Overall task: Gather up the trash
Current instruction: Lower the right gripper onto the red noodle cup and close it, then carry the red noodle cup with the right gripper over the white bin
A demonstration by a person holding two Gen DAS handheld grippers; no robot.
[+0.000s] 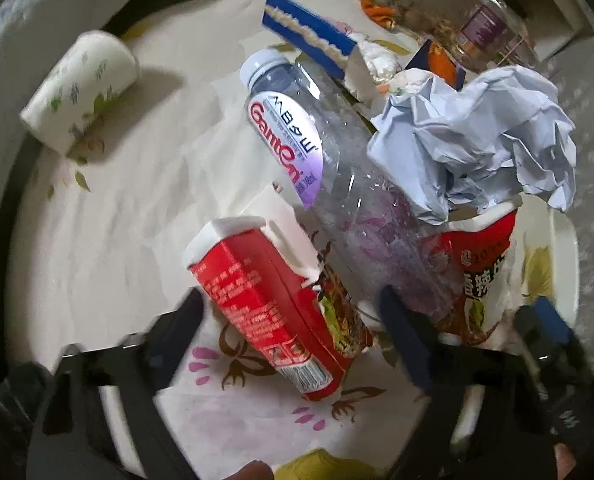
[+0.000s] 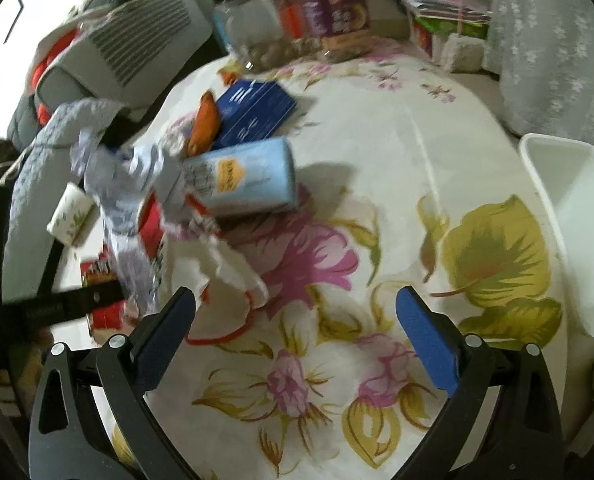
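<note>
My left gripper points down at a red and white snack box lying on the flowered tablecloth. The box sits between its open jaws, and a thin gap shows at the right finger. Behind the box lie a clear Ganten bottle, crumpled pale blue paper and a red noodle packet. A paper cup lies on its side at the far left. My right gripper hangs open over bare cloth with nothing between its fingers. A light blue carton lies ahead of it.
A white plastic bin stands at the table's right edge. A blue box and an orange scrap lie behind the carton. Glass jars and stacked packets line the back. A torn white wrapper lies by the right gripper's left finger.
</note>
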